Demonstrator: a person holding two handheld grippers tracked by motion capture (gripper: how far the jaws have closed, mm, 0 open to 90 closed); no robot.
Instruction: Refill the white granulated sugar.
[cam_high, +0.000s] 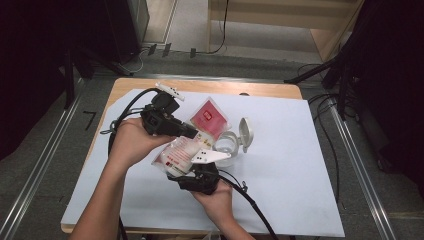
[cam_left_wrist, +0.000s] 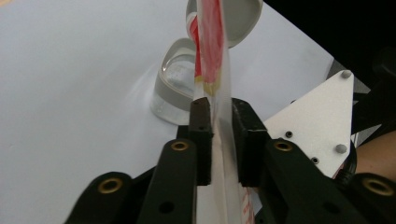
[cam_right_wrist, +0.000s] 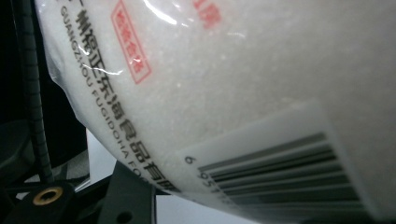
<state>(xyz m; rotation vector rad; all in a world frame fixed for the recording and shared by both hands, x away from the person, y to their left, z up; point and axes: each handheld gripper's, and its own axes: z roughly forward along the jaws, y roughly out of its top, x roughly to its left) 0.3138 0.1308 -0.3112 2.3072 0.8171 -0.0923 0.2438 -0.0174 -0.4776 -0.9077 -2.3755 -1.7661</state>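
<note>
Soft, slippery clear plastic bag of white granules w/ red print (cam_high: 186, 145) sagged mid-frame; left gripper (cam_left_wrist: 219, 112) pinched its thin top edge, right gripper (cam_high: 192, 172) clamped the full belly, prob. the safer hold.

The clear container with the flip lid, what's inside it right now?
The clear container stands with its lid flipped open; nothing distinct shows through its wall. The bag between the left gripper's jaws covers part of its opening.

A clear plastic bag (cam_high: 192, 137) of white grains, printed red with a barcode, hangs tilted above the counter (cam_high: 300, 165), just beside a small clear jar (cam_high: 226, 145) whose white flip lid (cam_high: 245, 132) stands open.
</note>
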